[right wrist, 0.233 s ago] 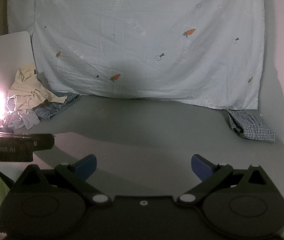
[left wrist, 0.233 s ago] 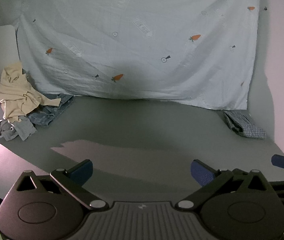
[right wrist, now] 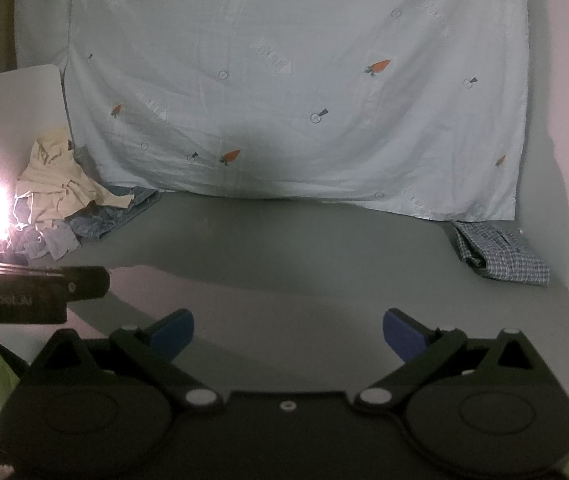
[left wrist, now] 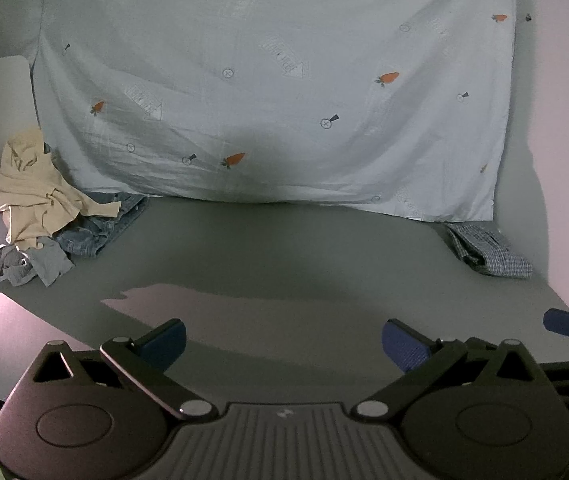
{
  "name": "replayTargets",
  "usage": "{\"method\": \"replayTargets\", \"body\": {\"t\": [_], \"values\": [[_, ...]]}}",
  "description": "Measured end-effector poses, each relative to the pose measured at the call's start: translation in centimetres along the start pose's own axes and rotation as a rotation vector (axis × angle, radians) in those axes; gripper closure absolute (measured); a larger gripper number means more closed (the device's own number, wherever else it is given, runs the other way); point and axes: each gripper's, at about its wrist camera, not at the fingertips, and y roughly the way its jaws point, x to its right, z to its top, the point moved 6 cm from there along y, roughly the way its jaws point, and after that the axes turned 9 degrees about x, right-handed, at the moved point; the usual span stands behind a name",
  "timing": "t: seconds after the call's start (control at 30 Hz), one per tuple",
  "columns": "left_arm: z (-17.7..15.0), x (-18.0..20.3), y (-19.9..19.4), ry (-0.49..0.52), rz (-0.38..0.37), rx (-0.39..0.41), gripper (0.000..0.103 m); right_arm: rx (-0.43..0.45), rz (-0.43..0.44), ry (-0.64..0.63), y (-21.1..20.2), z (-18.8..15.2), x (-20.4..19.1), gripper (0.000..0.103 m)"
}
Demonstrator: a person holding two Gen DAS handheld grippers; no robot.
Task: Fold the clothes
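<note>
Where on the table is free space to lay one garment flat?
The middle of the table is bare, between the clothes pile at far left and the checked garment at far right. Only those corners are crowded.

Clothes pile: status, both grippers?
Left hand-held gripper open, empty. Right hand-held gripper open, empty. Clothes pile untouched, far left. Nothing blocking.

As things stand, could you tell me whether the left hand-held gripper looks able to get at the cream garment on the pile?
Probably yes. The left hand-held gripper is open and empty, the cream garment lies on top of the pile, and only bare table lies between them. It is still well short, though.
</note>
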Motion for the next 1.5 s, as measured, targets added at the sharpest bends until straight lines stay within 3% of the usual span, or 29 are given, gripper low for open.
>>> {"method": "replayTargets", "body": {"t": [0.13,0.83,1.1,1.33,1.5], "values": [[-0.4,0.3,-0.9,-0.002,-0.006,0.031,0.0,0.008,-0.002,-0.002,-0.1,0.0,0.2,0.001],[0.0,0.8,-1.0,0.006,-0.022,0.038,0.0,0.024,-0.007,-0.001,-0.4,0.0,0.1,0.001],[-0.3,0.9,0.0,0.003,-0.042,-0.006,0.0,-0.007,-0.01,0.015,0.3,0.0,0.5,0.001],[-0.2,2.8,3.7,-0.012,-0.13,-0.041,0.0,-0.003,-0.088,-0.002,0.8,-0.5,2.1,0.001],[2.8,4.3,8.9,-0.025,-0.181,-0.072,0.0,-0.017,-0.13,0.056,4.4,0.6,6.2,0.002]]}}
